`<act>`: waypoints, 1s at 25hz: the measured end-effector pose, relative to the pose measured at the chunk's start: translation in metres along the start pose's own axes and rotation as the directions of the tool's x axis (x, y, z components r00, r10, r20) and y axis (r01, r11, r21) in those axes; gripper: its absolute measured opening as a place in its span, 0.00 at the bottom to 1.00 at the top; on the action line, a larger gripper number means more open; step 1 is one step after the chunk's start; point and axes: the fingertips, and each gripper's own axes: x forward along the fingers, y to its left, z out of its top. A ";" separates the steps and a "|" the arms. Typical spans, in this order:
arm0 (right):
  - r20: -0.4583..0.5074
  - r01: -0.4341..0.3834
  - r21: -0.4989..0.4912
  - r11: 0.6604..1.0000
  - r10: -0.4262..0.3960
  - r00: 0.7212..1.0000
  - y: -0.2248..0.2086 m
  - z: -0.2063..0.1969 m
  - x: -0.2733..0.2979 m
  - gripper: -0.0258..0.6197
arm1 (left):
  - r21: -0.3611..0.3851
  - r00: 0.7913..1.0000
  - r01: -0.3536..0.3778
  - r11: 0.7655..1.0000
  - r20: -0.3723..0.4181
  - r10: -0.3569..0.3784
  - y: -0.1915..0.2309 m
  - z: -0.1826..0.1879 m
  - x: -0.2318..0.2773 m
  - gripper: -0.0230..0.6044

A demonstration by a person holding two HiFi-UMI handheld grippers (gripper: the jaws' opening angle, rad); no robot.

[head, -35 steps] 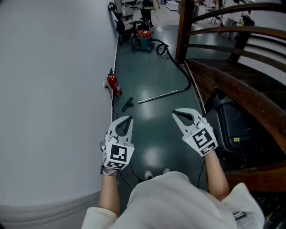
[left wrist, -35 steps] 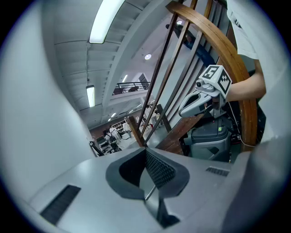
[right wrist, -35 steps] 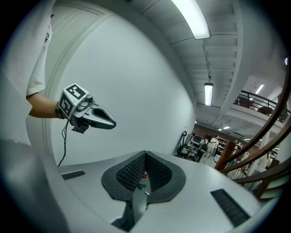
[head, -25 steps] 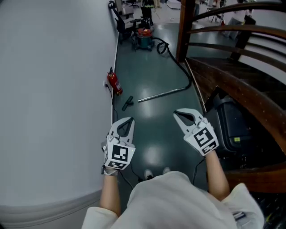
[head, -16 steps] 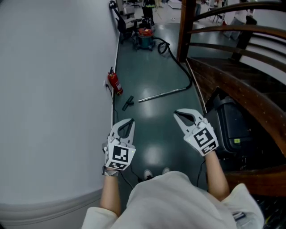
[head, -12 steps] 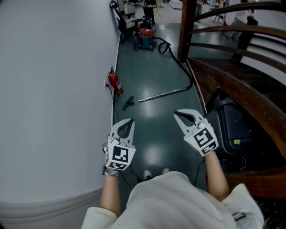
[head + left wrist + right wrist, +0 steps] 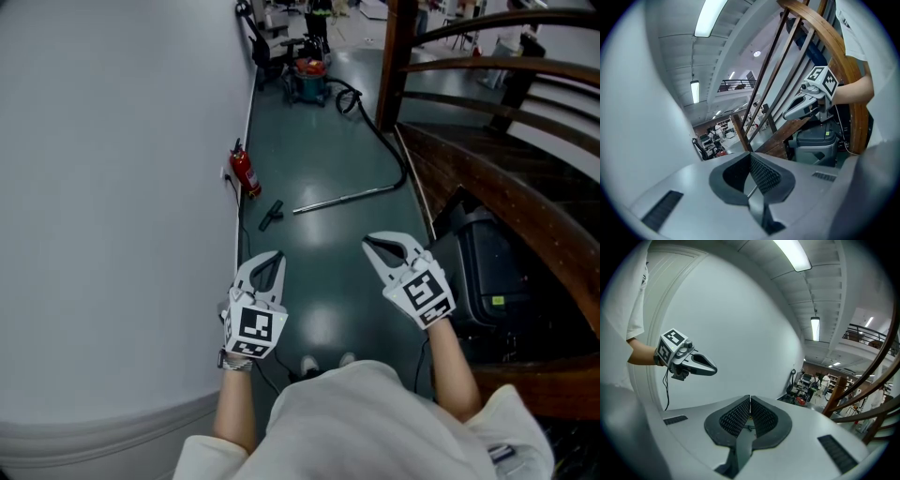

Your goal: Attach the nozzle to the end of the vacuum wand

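Note:
A long silver vacuum wand [image 7: 342, 199] lies on the dark green floor ahead of me, its far end joined to a black hose [image 7: 386, 150]. The small black nozzle [image 7: 270, 216] lies on the floor to the wand's left, apart from it. My left gripper [image 7: 273, 256] is held near the white wall, well short of the nozzle, shut and empty; it also shows in the right gripper view as the left gripper [image 7: 714, 370]. My right gripper [image 7: 369, 243] hovers to the right, shut and empty, seen too as the right gripper [image 7: 786, 116].
A red fire extinguisher [image 7: 246, 174] stands by the white wall [image 7: 112, 187]. The vacuum canister [image 7: 309, 81] sits far down the corridor. A wooden stair rail [image 7: 487, 112] and a black case [image 7: 487, 267] close off the right side. People stand in the far background.
The view has shifted slightly; both grippers stay shut in almost the same place, and the wand and nozzle lie still.

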 end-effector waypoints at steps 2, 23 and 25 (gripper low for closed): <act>0.000 -0.001 -0.001 1.000 0.001 1.000 0.005 0.003 0.005 0.09 | -0.003 1.000 0.001 1.000 -0.002 -0.001 0.004 -0.004 -0.004 0.03; -0.003 0.067 0.015 0.998 -0.067 0.998 0.048 0.029 0.035 0.09 | -0.012 0.999 0.044 0.999 -0.007 -0.045 0.049 -0.047 -0.038 0.03; -0.003 0.067 0.012 0.998 -0.067 0.998 0.045 0.028 0.040 0.09 | -0.018 0.999 0.047 0.999 -0.008 -0.047 0.052 -0.050 -0.034 0.03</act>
